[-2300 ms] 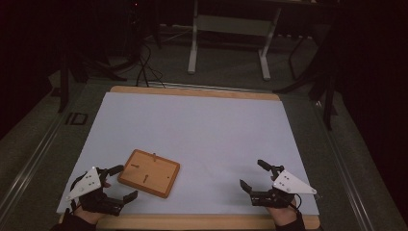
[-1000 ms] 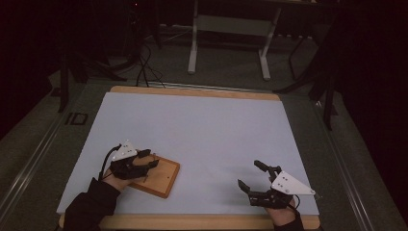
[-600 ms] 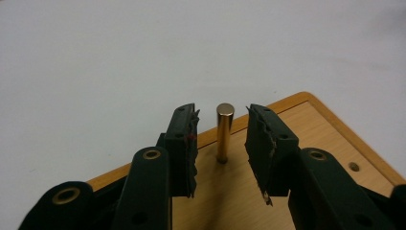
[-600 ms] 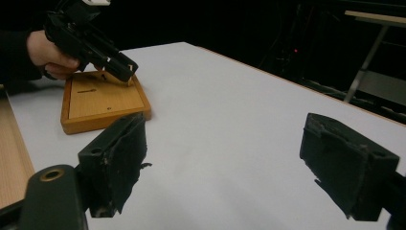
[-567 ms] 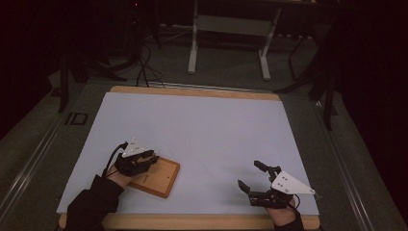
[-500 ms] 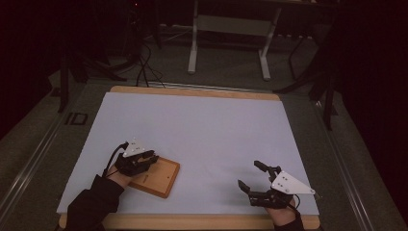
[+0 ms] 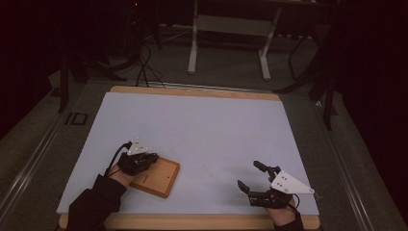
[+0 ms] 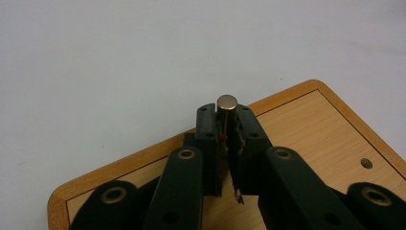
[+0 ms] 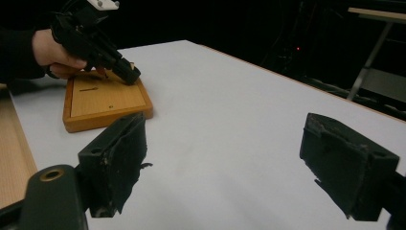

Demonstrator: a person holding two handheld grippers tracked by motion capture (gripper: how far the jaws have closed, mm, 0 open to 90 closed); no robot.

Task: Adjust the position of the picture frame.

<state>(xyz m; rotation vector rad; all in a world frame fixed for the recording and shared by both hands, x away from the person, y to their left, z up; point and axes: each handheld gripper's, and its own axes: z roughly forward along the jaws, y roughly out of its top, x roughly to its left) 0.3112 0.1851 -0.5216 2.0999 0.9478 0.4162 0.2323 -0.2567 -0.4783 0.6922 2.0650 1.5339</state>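
A flat wooden board (image 7: 157, 176) with a darker raised rim lies near the table's front left. My left gripper (image 7: 150, 157) reaches over the board's far corner, and in the left gripper view its jaws are shut on a small upright metal peg (image 8: 226, 104) that stands at the board (image 8: 306, 129). A small hole (image 8: 366, 163) shows in the board's face to the right. My right gripper (image 7: 251, 174) rests at the front right, open, with nothing between its pads (image 9: 119, 158). From the right gripper view the board (image 9: 103, 103) and the left gripper (image 9: 125, 72) appear farther off.
A pale sheet covers the tabletop (image 7: 207, 130), framed by a wooden edge (image 7: 192, 221). Beyond the far edge stand a metal frame's legs (image 7: 226, 43) and cables (image 7: 144, 67) on a dark floor.
My left gripper has left the front left corner, moved onto the board and settled at its far corner, shut on the peg. The right gripper has hardly moved.
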